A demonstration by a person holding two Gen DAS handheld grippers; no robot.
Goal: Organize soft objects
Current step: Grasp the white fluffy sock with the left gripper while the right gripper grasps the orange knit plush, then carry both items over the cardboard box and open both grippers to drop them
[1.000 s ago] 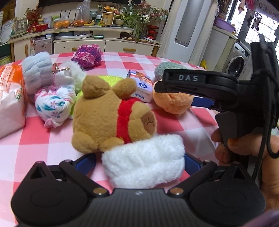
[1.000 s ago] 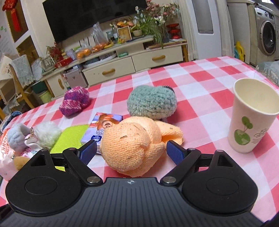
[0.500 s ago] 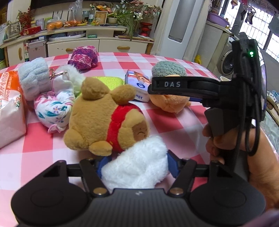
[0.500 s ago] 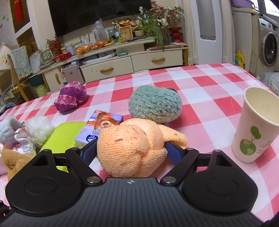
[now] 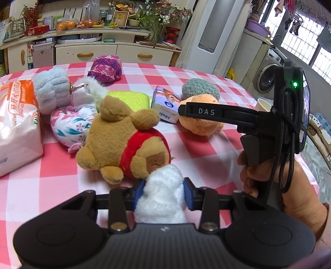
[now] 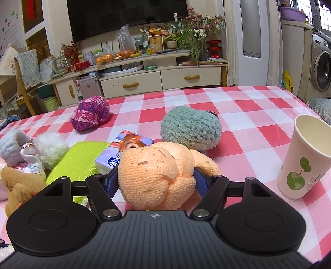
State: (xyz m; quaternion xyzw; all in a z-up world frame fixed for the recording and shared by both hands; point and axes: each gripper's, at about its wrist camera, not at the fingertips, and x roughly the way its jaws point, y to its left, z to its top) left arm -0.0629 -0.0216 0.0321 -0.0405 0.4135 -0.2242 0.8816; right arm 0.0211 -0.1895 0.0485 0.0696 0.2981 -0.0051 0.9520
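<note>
A second earlier both grippers gaped; now the left gripper (image 5: 163, 193) was closing on the white fluffy toy (image 5: 162, 198) beside the bear plush (image 5: 124, 144), and the right gripper (image 6: 156, 178) was closing around the orange knitted toy (image 6: 157, 175) on the checked tablecloth (image 6: 248, 115).

Tissue pack (image 5: 16, 126) cut off left.

My left gripper (image 5: 163, 191) points steeply down, jaws closing on white fluff; my right gripper (image 6: 156, 179) tilts down, jaws closing around orange knit.

Cream sideboard (image 6: 144, 80) (cluttered on top) beneath a dark television (image 6: 128, 14).
</note>
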